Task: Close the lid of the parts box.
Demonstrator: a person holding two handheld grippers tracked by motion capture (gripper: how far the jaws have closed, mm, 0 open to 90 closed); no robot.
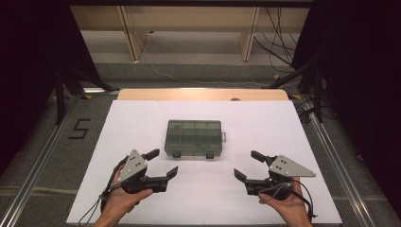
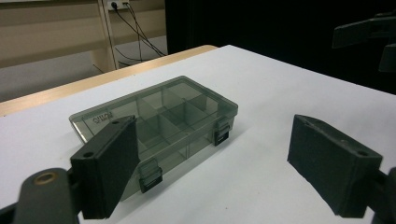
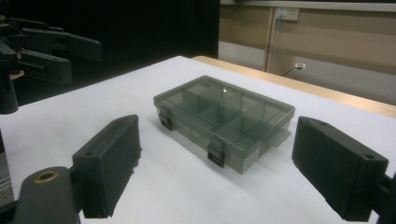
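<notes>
A smoky grey see-through compartment box [image 1: 194, 138] lies flat in the middle of the white table [image 1: 142, 118], lid down, two latches facing me. My left gripper [image 1: 164, 163] is open, near and to the left of the box, jaws aimed right. My right gripper [image 1: 249, 164] is open too, near and to the right, jaws aimed left. In the left gripper view the box [image 2: 159, 122] lies ahead of the wide-apart jaws of the left gripper [image 2: 229, 172]. In the right gripper view the box [image 3: 226, 117] lies between and beyond the jaws of the right gripper [image 3: 224, 172]. Nothing is held.
The table's far edge shows a wooden strip [image 1: 203, 94]. Dark curtains [image 1: 359, 71] flank both sides, and cables [image 1: 279, 42] trail on the floor behind. A number 5 [image 1: 79, 128] is marked on the floor at left. White surface lies bare around the box.
</notes>
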